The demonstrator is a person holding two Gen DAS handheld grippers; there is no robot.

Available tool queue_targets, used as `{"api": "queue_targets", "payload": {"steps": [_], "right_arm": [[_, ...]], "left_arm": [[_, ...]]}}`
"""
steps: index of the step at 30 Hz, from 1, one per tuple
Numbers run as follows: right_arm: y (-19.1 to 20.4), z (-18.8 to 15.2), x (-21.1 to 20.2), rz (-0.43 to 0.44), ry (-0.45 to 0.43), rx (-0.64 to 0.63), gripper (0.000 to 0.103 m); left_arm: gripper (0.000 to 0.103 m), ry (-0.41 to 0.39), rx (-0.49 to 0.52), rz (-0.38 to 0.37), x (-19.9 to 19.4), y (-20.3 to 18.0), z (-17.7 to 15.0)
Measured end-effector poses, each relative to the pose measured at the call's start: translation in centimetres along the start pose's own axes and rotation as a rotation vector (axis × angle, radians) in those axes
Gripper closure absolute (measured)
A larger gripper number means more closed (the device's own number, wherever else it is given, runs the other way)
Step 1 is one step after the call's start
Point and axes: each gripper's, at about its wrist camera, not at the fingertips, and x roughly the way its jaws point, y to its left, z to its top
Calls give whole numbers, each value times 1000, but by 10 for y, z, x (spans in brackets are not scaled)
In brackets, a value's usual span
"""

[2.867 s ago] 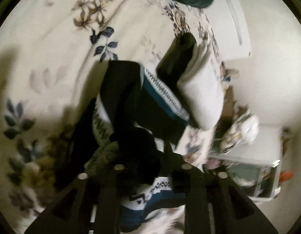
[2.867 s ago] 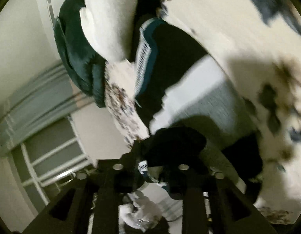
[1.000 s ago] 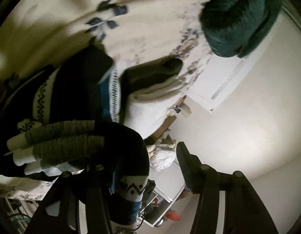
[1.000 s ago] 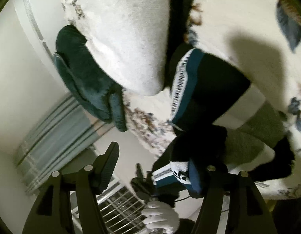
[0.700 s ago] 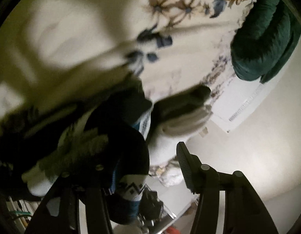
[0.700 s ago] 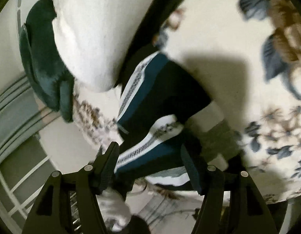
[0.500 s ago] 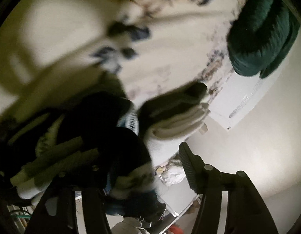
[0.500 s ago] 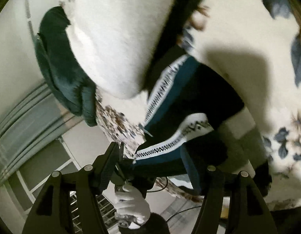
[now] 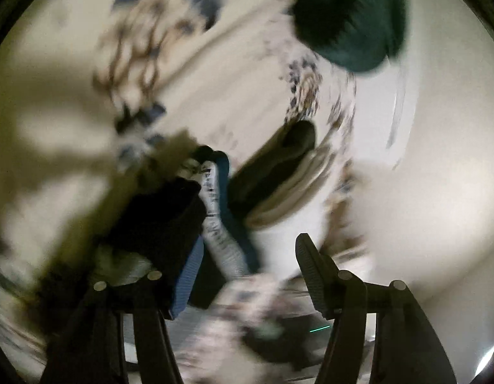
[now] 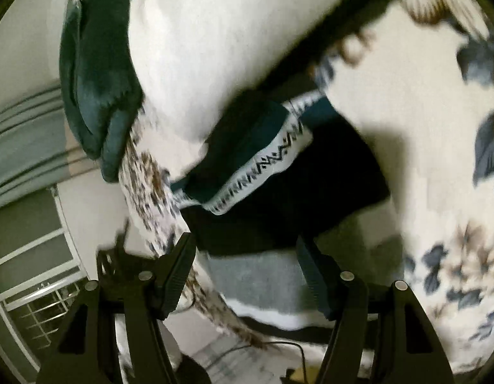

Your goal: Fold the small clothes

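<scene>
- A dark patterned sock (image 10: 272, 166), with a white zigzag band, teal stripe and grey section, is seen lying folded on the floral bedspread (image 10: 423, 121), against a white folded garment (image 10: 214, 38).
- Right gripper (image 10: 245, 275): fingers are held well apart, nothing clamped; the sock's grey part is seen between and beyond them, contact not clear.
- Left gripper (image 9: 234, 275): view badly blurred; fingers are spread apart, with sock fabric (image 9: 170, 217) draped at the left finger.
- A dark green cushion (image 10: 96, 73) is seen beside the white garment.
</scene>
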Motion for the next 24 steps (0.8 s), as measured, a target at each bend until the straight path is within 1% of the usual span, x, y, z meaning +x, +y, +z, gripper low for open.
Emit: {"api": "queue_targets", "payload": {"steps": [1, 2, 4, 5, 6, 7, 8, 9, 10, 11, 12, 13, 14, 15, 16, 18, 20, 21, 22, 24], "right_arm": [[1, 1, -4, -4, -12, -3, 36], [3, 0, -10, -13, -24, -25, 36], [5, -6, -21, -68, -35, -85, 36], [4, -12, -27, -105, -39, -123, 36], [2, -17, -31, -148, -32, -162, 33], [1, -20, -33, -183, -22, -189, 30], [-2, -24, -34, -221, -10, -222, 24], [-8, -27, -36, -249, -1, -251, 21], [-14, -27, -35, -273, 11, -270, 21], [-18, -25, -32, -290, 24, -276, 19], [-22, -23, -30, -298, 36, -283, 15], [-25, -19, -27, -299, 46, -302, 13], [-27, -15, -25, -301, 50, -324, 11], [-29, -8, -20, -302, 57, -347, 11], [-31, 0, -15, -299, 65, -363, 11], [-36, 17, -5, -282, 84, -381, 10], [-42, 36, 7, -281, 103, -383, 8], [-44, 44, 11, -278, 113, -381, 8], [-47, 52, 17, -268, 129, -375, 8], [-49, 67, 25, -237, 155, -363, 5]], "left_arm": [[46, -12, 109, 78, -5, -4, -10], [46, -28, 194, 145, -11, -4, -21], [46, -44, 293, 228, -21, 4, -48], [46, -50, 317, 239, -26, 9, -59], [46, -60, 349, 260, -32, 16, -77], [46, -66, 370, 279, -37, 22, -91], [46, -74, 386, 289, -42, 29, -107], [46, -85, 393, 297, -49, 40, -127], [45, -91, 385, 302, -52, 46, -136], [39, -97, 366, 297, -57, 60, -153], [32, -103, 349, 287, -59, 68, -160], [29, -111, 312, 269, -60, 84, -174], [28, -104, 273, 256, -59, 96, -181], [28, -81, 201, 228, -54, 113, -189], [28, -75, 156, 205, -49, 119, -193], [28, -88, 50, 108, -38, 140, -202], [28, -127, -1, 39, -26, 150, -207], [28, -145, -19, 8, -14, 154, -208], [28, -154, -31, 0, -7, 154, -208], [28, -175, -58, -43, 14, 155, -205]]}}
